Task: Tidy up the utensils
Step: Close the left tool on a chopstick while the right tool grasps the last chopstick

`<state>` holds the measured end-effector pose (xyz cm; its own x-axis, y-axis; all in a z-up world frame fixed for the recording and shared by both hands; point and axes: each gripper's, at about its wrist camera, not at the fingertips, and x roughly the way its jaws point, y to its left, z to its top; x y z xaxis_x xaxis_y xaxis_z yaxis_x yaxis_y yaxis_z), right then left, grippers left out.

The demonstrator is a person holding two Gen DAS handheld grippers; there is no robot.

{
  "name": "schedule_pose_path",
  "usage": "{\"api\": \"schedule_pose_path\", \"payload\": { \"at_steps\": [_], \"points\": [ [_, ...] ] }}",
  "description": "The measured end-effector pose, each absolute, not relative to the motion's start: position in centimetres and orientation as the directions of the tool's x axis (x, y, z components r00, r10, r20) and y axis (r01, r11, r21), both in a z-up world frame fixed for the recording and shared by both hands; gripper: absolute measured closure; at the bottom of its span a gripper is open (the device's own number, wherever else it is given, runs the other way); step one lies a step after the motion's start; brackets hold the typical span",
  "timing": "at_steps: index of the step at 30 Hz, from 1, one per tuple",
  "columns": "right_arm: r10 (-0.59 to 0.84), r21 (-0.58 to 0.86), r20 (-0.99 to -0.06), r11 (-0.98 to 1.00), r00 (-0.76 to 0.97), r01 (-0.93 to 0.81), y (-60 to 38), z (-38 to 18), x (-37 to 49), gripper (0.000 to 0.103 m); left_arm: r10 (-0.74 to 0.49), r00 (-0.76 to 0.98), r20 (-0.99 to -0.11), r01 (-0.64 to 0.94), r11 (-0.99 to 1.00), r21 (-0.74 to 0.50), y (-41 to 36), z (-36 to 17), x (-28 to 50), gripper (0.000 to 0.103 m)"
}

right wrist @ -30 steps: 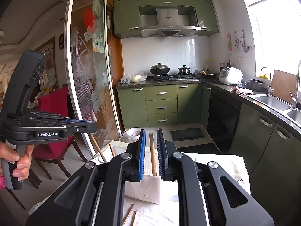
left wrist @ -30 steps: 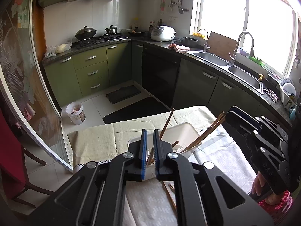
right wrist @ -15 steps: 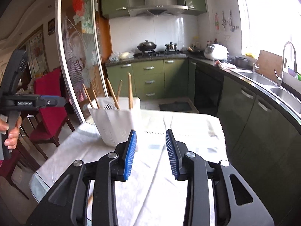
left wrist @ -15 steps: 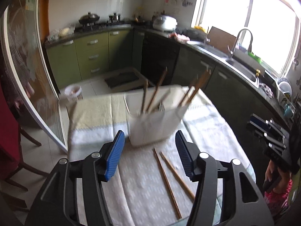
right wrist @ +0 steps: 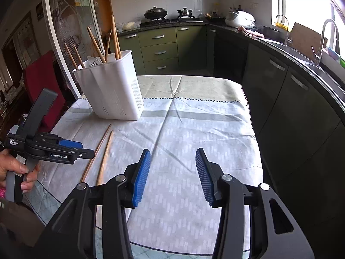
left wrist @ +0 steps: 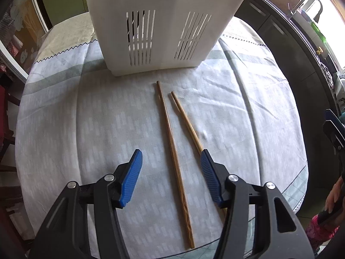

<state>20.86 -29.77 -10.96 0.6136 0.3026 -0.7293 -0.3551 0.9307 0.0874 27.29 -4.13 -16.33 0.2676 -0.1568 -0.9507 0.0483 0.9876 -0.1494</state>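
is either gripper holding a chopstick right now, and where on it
Neither. The left gripper is open, straddling the darker wooden chopstick lying on the pale tablecloth, pads clear of it. The right gripper is open over bare cloth.

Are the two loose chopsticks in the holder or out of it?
Out: both chopsticks lie flat on the tablecloth before the white holder.

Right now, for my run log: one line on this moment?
left gripper: open above two chopsticks | right gripper: open, empty | holder: upright on tablecloth
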Motion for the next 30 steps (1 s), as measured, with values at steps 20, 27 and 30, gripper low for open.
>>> {"api": "schedule_pose_path", "payload": {
  "at_steps": [20, 27, 30],
  "points": [
    [0.311, 0.037, -0.814, 0.870, 0.490, -0.492, -20.4, -12.8, 23.1, 0.059, -0.090, 0.249, -0.964, 0.109, 0.992, -0.065, -3.7, -17.4, 28.5, 0.096],
    [0.316, 0.059, -0.888, 0.798, 0.334, -0.599, -13.4, -17.0, 23.9, 0.060, -0.061, 0.248, -0.967, 0.060, 0.997, -0.048, 1.5, -17.4, 25.7, 0.097],
    [0.297, 0.046, -0.900, 0.792, 0.318, -0.609, -11.6, -18.3, 24.1, 0.060, -0.065, 0.249, -0.966, 0.044, 0.997, -0.056, 3.1, -17.4, 24.7, 0.097]
  ]
}}
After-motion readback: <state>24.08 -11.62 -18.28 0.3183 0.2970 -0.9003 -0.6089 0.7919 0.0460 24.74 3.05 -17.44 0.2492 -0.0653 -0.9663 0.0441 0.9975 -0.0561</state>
